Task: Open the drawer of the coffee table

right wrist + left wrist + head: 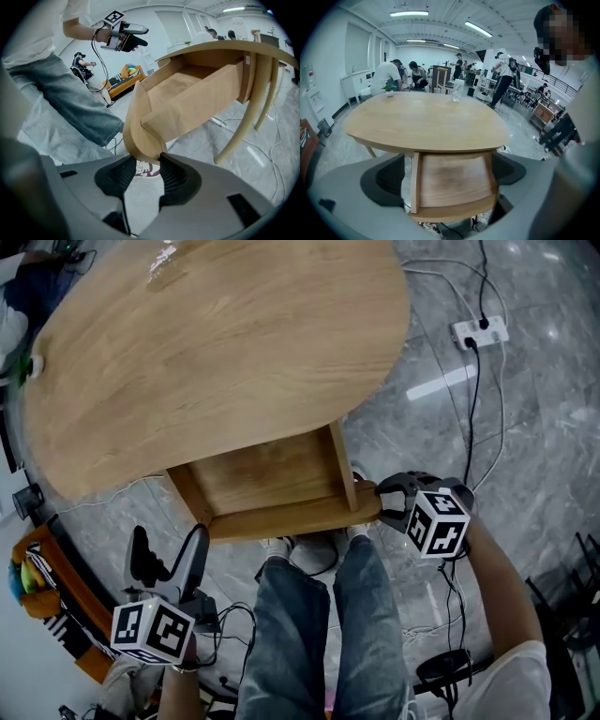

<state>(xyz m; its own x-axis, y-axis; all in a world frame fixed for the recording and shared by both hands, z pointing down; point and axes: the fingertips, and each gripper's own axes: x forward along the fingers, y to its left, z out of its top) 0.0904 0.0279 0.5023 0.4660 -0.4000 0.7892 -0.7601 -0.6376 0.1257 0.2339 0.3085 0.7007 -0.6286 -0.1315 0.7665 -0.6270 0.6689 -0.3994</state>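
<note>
The right gripper [382, 502] was clamped on the drawer [267, 474], its two ribbed pads [174, 176] pressing from either side on the end of the curved front panel, which filled the narrow gap between the jaws. From that grip the drawer ran away from the right gripper and back under the coffee table [216, 343], standing open so that its bare wooden bottom and side walls showed clear of the oval top. A curved table leg [243, 126] rose just past the right gripper, on the far side of the drawer box. The left gripper [171, 540] hung well apart from the drawer, out to the side opposite the right gripper and nearer the person, with its jaws spread wide and nothing between them. In the left gripper view, the open drawer lay straight ahead of those jaws and framed by them, though the head view showed that they were not touching it. Farther ahead of the left gripper, on the far part of the table top, stood a small potted plant [389, 90] and a clear glass container [456, 90]. Between the two grippers were the person's jeans-clad legs [319, 634], with the shoes [281, 547] under the drawer's front edge. Beyond the right gripper, on the grey stone floor [534, 456], lay a white power strip [480, 331] with a dark cable [472, 418] trailing from it toward that gripper.
</note>
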